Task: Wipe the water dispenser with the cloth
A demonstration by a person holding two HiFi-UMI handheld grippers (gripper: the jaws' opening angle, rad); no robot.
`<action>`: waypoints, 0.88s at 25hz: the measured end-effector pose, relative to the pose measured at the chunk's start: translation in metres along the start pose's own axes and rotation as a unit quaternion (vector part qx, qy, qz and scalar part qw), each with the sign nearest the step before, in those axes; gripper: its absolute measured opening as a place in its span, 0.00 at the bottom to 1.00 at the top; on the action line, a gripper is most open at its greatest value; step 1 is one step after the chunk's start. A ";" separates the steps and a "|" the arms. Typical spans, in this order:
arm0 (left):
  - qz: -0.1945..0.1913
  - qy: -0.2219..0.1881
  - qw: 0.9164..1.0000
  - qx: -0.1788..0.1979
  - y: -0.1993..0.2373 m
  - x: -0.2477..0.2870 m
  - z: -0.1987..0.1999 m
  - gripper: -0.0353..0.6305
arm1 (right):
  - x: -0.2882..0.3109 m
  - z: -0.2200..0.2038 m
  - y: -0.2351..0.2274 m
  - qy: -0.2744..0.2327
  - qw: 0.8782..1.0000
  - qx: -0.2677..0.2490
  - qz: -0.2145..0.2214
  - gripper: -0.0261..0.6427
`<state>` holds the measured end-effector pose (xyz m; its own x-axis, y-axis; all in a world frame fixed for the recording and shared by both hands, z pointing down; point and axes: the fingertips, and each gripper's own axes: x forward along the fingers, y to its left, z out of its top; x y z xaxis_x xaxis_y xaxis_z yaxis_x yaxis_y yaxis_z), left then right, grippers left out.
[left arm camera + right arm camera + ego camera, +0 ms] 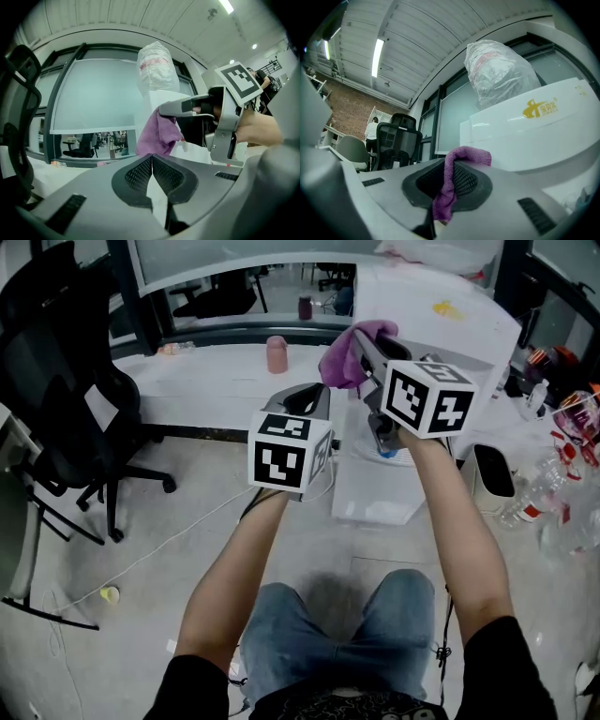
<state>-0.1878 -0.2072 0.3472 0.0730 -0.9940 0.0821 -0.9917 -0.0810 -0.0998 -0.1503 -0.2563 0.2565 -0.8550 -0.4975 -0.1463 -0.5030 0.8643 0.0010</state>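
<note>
The white water dispenser (441,324) stands ahead of me, with a bagged bottle (499,75) on top and a yellow logo on its front. My right gripper (361,345) is shut on a purple cloth (349,354), held up close to the dispenser's upper front. In the right gripper view the cloth (450,185) hangs out from between the shut jaws (451,180). My left gripper (307,399) is lower and to the left, shut with nothing in it. In the left gripper view its pads (140,174) meet, and the cloth (159,133) hangs from the right gripper (176,108) above.
A black office chair (66,399) stands at the left. A white ledge (216,371) carries a pink cup (277,354). A white bin (494,476) and plastic bottles (548,488) sit at the right. A cable (159,549) trails on the floor.
</note>
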 end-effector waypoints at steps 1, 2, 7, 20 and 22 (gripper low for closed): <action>0.000 0.000 1.000 -0.001 0.000 0.000 -0.001 0.09 | 0.000 -0.005 0.000 0.005 1.000 0.001 0.000 0.09; 0.000 0.001 1.000 -0.002 0.000 0.000 -0.003 0.09 | 0.000 -0.010 0.001 0.009 1.000 0.002 0.001 0.09; 0.002 0.003 1.000 -0.006 0.002 -0.001 -0.015 0.09 | -0.001 -0.037 0.003 0.029 1.000 0.005 0.002 0.09; -0.013 0.040 0.999 -0.017 0.000 0.002 -0.073 0.09 | -0.006 -0.121 0.006 0.086 0.996 -0.005 -0.002 0.09; -0.016 0.046 0.999 -0.020 -0.001 0.003 -0.083 0.09 | -0.007 -0.134 0.008 0.096 0.995 -0.011 -0.002 0.09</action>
<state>-0.1951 -0.2038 0.4296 0.0960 -0.9798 0.1754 -0.9926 -0.1074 -0.0566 -0.1647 -0.2562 0.3903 -0.8600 -0.5083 0.0455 -0.5078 0.8612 0.0235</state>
